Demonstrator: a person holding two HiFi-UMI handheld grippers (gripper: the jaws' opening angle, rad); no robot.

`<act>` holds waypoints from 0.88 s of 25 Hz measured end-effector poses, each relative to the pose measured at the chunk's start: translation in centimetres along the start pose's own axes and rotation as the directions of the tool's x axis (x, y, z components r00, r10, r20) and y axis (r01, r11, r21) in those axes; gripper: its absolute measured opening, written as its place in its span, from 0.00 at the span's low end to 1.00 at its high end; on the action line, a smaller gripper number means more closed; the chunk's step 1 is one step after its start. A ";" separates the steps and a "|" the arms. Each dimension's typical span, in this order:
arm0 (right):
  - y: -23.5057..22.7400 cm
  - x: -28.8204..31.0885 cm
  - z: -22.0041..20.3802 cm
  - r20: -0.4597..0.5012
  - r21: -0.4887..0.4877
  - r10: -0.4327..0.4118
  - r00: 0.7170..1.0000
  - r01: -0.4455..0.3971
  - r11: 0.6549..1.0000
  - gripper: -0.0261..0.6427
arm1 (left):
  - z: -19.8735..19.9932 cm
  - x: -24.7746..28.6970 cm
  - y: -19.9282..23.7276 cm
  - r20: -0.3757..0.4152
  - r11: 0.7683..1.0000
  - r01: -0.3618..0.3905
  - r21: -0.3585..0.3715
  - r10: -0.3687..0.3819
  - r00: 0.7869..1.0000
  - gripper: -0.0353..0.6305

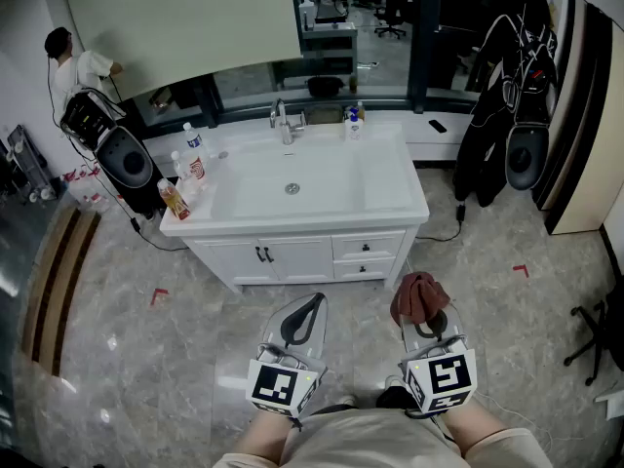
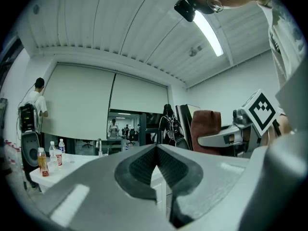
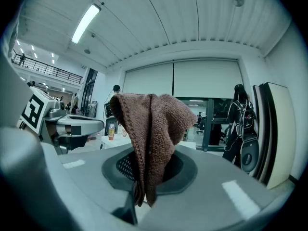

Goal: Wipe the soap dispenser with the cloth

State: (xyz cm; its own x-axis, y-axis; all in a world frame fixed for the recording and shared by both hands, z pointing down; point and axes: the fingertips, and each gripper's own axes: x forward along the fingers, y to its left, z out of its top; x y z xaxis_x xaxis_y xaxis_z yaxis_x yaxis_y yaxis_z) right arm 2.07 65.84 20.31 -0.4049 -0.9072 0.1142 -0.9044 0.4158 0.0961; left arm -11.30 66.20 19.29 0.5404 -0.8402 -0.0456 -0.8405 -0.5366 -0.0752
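Observation:
The soap dispenser (image 1: pixel 354 123), a small white pump bottle, stands at the back of the white vanity (image 1: pixel 390 198), right of the faucet (image 1: pixel 285 123). Both grippers hang low over the floor in front of the vanity, well short of it. My right gripper (image 1: pixel 426 312) (image 3: pixel 147 170) is shut on a brown knitted cloth (image 1: pixel 418 296) (image 3: pixel 153 129) that bunches up above its jaws. My left gripper (image 1: pixel 313 300) (image 2: pixel 156 150) is shut with nothing in it. The left gripper view shows the cloth (image 2: pixel 206 129) off to the right.
Several bottles (image 1: pixel 185 175) crowd the vanity's left end. A black speaker (image 1: pixel 124 156) and a person (image 1: pixel 73 66) are at the back left. Dark jackets (image 1: pixel 507 76) hang at the right, near a tall panel. A chair base (image 1: pixel 595 344) sits at far right.

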 end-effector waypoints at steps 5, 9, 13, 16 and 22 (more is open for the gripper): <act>-0.1 -0.1 -0.5 -0.007 -0.005 -0.009 1.000 0.009 1.000 0.16 | 0.3 -0.1 -0.1 -0.002 1.000 -0.009 -0.004 0.009 1.000 0.05; -0.3 -0.1 -0.7 -0.014 0.004 -0.020 1.000 0.020 1.000 0.16 | 0.0 -0.2 0.0 0.000 1.000 -0.010 0.000 0.010 1.000 0.05; -0.3 -0.1 -1.0 -0.012 0.016 -0.035 0.999 0.035 0.999 0.16 | 0.1 -0.3 0.3 0.003 1.000 -0.004 -0.006 0.004 1.000 0.05; -0.1 0.1 -1.2 -0.016 0.037 -0.042 0.999 0.043 0.998 0.16 | -0.2 -0.6 0.7 -0.002 1.000 0.001 -0.014 -0.001 1.000 0.05; 0.2 1.2 -2.0 -0.040 0.050 -0.040 0.998 0.042 0.998 0.16 | -1.3 0.0 2.1 -0.014 0.999 0.003 -0.043 -0.004 1.000 0.05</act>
State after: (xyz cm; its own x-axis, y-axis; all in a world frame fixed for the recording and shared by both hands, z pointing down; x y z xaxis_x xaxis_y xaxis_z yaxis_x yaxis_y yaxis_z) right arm 1.66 64.96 22.43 -0.3622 -0.9199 0.1500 -0.9263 0.3732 0.0516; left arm -13.13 64.96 20.43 0.5429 -0.8392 -0.0318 -0.8398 -0.5420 -0.0327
